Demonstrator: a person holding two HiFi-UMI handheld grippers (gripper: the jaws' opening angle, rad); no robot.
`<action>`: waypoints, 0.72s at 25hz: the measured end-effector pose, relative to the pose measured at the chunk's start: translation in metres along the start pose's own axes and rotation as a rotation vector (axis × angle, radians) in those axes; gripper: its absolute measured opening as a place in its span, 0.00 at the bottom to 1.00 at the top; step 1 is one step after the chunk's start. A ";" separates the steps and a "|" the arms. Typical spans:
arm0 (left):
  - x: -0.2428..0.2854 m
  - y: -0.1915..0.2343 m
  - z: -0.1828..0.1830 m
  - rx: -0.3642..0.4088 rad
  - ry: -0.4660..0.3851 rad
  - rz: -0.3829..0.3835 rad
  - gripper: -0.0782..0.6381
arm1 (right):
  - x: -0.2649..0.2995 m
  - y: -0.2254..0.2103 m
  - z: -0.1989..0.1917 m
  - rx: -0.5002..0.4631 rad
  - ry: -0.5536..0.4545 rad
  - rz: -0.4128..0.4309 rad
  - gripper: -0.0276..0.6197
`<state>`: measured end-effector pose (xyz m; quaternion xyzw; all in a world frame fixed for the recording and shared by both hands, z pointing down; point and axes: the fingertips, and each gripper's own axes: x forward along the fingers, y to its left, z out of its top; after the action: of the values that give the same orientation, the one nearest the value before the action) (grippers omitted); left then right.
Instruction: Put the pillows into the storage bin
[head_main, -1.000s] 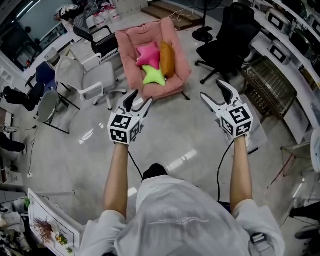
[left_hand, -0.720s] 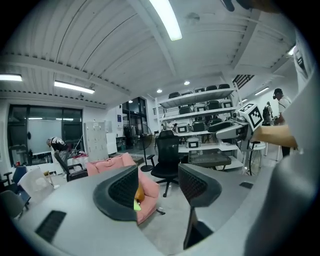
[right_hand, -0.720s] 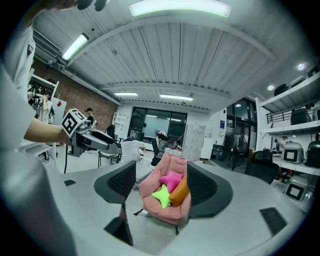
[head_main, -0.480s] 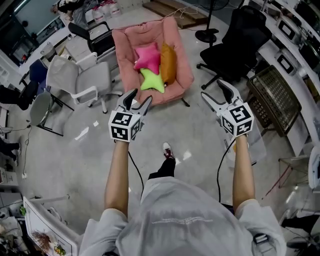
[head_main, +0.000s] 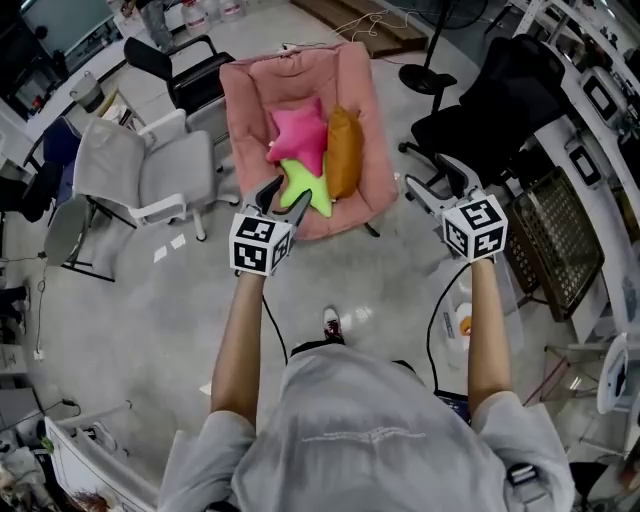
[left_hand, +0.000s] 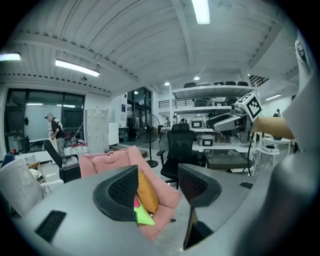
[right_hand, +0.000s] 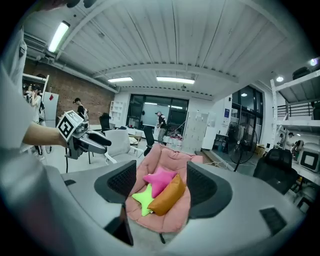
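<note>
Head view: three pillows, the pink star pillow (head_main: 298, 135), green star pillow (head_main: 307, 187) and orange pillow (head_main: 343, 150), lie heaped and touching one another on the seat of the pink lounge chair (head_main: 250, 85), whose low front edge should make them easy to lift out. The left tongs (head_main: 287, 192) and right tongs (head_main: 428, 175) point towards the heap, jaws wide apart and empty, apparently readied for a grab. Bare floor (head_main: 380, 270) lies open before the chair, a grey chair (head_main: 150, 170) and a black chair (head_main: 500, 110) flank it closely, and which thing is the storage bin I cannot tell.
</note>
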<state>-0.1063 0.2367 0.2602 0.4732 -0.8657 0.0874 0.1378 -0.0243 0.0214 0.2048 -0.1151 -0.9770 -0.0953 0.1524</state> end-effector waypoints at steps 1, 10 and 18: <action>0.010 0.007 -0.003 -0.011 0.010 -0.001 0.48 | 0.013 -0.005 -0.002 -0.008 0.023 0.003 0.52; 0.084 0.044 -0.043 -0.126 0.102 0.001 0.48 | 0.107 -0.047 -0.021 -0.024 0.118 0.067 0.49; 0.158 0.071 -0.101 -0.232 0.202 0.060 0.48 | 0.207 -0.097 -0.064 -0.075 0.190 0.178 0.48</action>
<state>-0.2321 0.1775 0.4056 0.4169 -0.8655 0.0382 0.2751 -0.2236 -0.0448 0.3162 -0.1975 -0.9398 -0.1284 0.2478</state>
